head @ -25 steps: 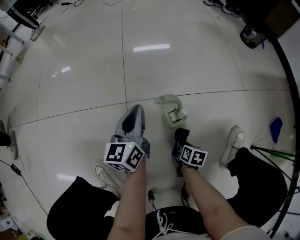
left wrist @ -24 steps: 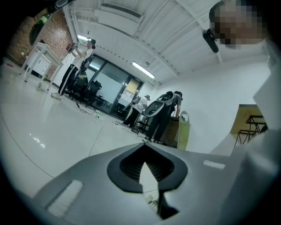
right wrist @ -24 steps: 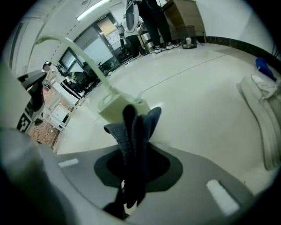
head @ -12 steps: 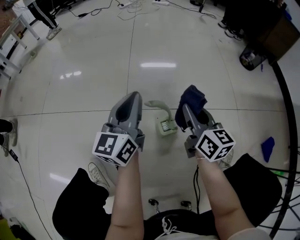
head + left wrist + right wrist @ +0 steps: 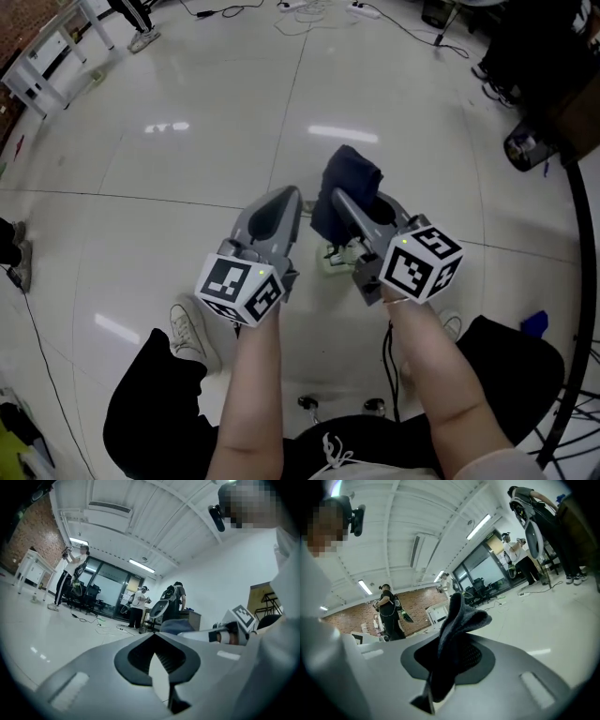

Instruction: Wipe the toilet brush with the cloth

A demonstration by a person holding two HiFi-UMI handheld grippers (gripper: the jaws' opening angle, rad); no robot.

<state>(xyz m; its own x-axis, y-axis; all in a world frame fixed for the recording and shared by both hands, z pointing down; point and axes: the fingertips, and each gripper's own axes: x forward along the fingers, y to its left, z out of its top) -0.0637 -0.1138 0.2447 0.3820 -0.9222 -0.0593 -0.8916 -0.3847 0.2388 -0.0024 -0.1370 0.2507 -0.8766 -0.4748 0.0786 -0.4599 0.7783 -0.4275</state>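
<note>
In the head view my right gripper (image 5: 339,199) is shut on a dark blue cloth (image 5: 349,174), which bunches up beyond its tips. The right gripper view shows the same cloth (image 5: 457,619) pinched between the jaws of that gripper (image 5: 443,665) and standing up past them. My left gripper (image 5: 287,199) is held beside it, on the left, jaws together and holding nothing; the left gripper view shows this gripper (image 5: 153,643) the same way. A pale green toilet brush (image 5: 334,259) lies on the floor below and between the two grippers, mostly hidden by them.
The white tiled floor spreads all around. The person's shoes (image 5: 192,334) sit near the bottom. Cables (image 5: 309,9) run along the far edge, a white rack (image 5: 42,66) is far left, and a dark bin (image 5: 525,145) is at the right. People (image 5: 137,605) stand in the distance.
The right gripper has lifted the cloth from beside the brush and swung left, close to the left gripper. Both grippers now cover most of the brush.
</note>
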